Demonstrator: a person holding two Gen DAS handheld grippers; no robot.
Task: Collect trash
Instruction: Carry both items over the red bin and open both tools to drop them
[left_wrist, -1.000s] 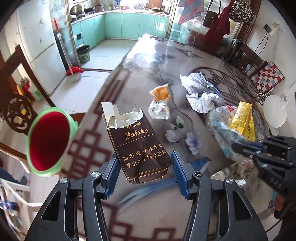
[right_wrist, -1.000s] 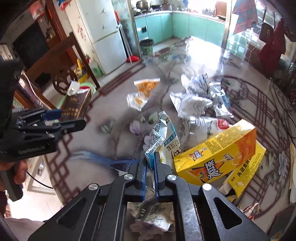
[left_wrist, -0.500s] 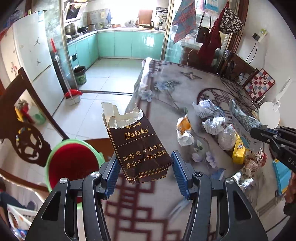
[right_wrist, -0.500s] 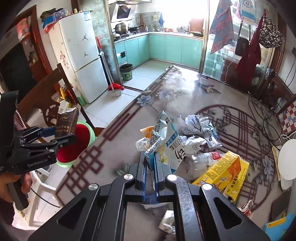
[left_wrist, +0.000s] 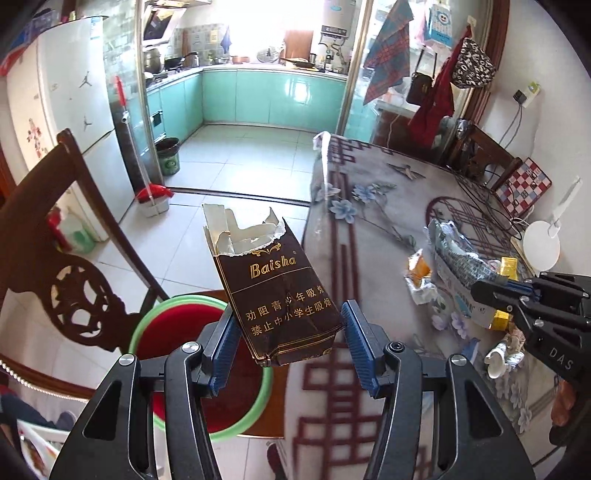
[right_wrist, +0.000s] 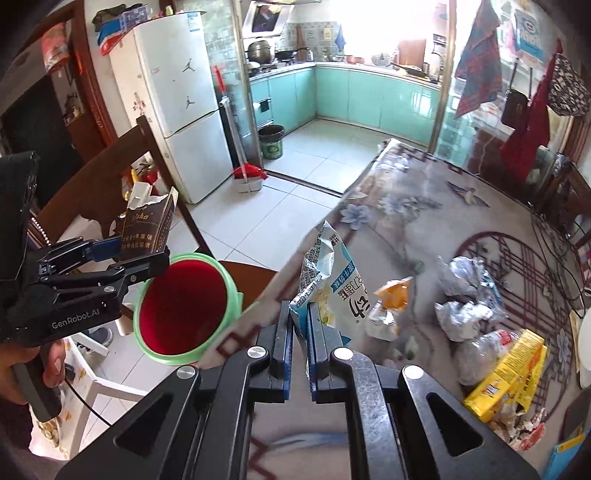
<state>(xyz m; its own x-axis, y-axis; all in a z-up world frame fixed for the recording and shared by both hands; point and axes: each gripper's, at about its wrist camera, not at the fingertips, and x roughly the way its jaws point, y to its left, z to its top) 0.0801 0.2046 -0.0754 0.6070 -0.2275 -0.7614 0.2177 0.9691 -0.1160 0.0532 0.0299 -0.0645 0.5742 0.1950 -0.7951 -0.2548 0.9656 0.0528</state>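
My left gripper (left_wrist: 288, 347) is shut on a torn brown cigarette pack (left_wrist: 277, 291) and holds it upright over the rim of a green bin with a red inside (left_wrist: 166, 328), beside the table edge. The right wrist view shows the same left gripper (right_wrist: 147, 254) with the pack (right_wrist: 146, 225) just above the bin (right_wrist: 181, 306). My right gripper (right_wrist: 301, 328) is shut on a white and blue snack wrapper (right_wrist: 332, 280), above the table's left edge. In the left wrist view the right gripper (left_wrist: 480, 288) carries that wrapper (left_wrist: 454, 258).
On the floral table (right_wrist: 406, 221) lie a yellow carton (right_wrist: 506, 373), crumpled foil (right_wrist: 465, 291), an orange wrapper (right_wrist: 391, 299) and a plastic bottle (right_wrist: 476, 354). A dark wooden chair (left_wrist: 74, 258) stands behind the bin. A fridge (right_wrist: 177, 92) is further back.
Both grippers have swung left from the trash pile to the table edge and risen a little. The bin has come under the left gripper. Each still holds its item.
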